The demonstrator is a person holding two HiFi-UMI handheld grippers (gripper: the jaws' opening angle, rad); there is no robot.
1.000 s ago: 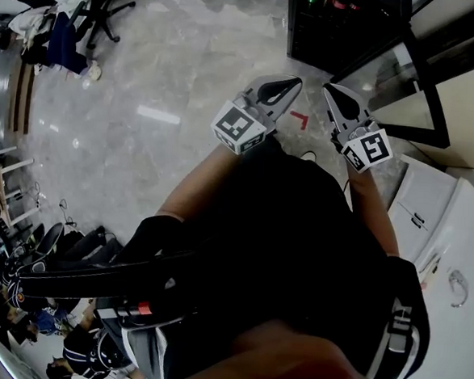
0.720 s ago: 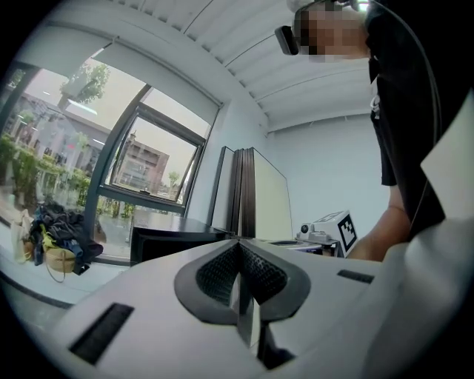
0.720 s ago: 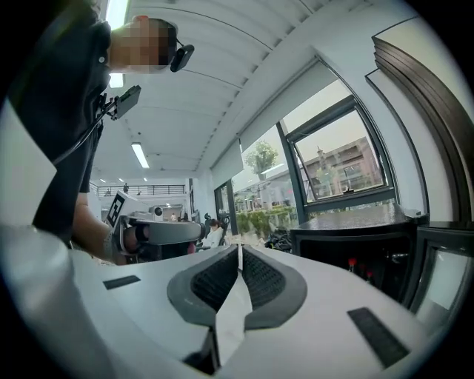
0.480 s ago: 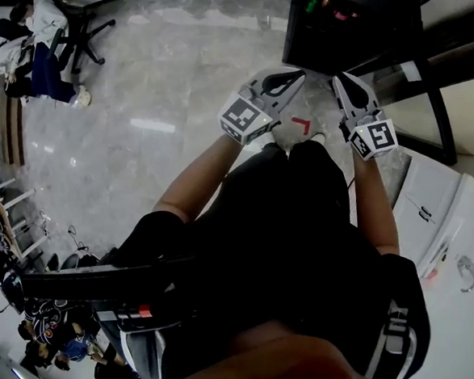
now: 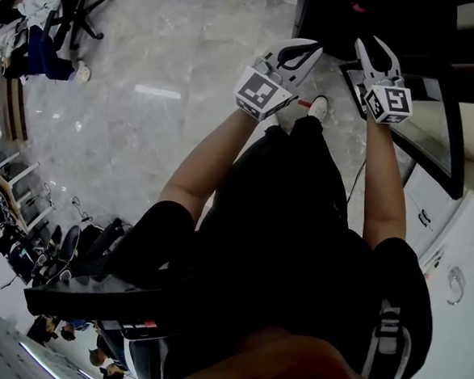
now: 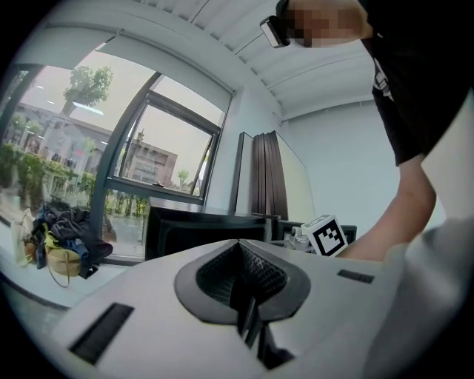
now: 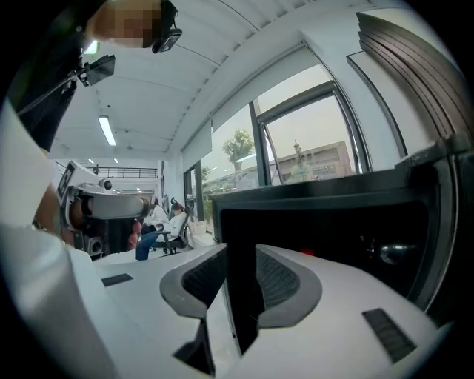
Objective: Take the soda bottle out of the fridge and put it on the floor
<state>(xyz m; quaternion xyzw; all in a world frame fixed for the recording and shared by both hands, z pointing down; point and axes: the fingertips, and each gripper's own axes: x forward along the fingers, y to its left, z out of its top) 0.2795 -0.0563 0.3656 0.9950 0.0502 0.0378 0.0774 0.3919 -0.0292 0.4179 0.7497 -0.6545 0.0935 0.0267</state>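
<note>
The black fridge (image 5: 329, 25) stands at the top of the head view, its glass door (image 5: 424, 117) swung open to the right. Small green and red tops show inside; I cannot tell which is the soda bottle. My left gripper (image 5: 312, 48) is held just before the fridge's front, its jaws shut with nothing in them (image 6: 241, 248). At the door opening, my right gripper (image 5: 368, 44) points into the dark fridge (image 7: 333, 222). Its jaws (image 7: 241, 255) are opening, and the gap between them holds nothing.
A red tape mark (image 5: 304, 103) and the person's shoe (image 5: 317, 108) lie on the marble floor below the grippers. White cabinets (image 5: 460, 241) stand at the right. Seated people and office chairs (image 5: 38, 25) are at the far left.
Both grippers have moved forward, from above the floor to right at the fridge front. The head view has swung so the fridge and its door sit closer.
</note>
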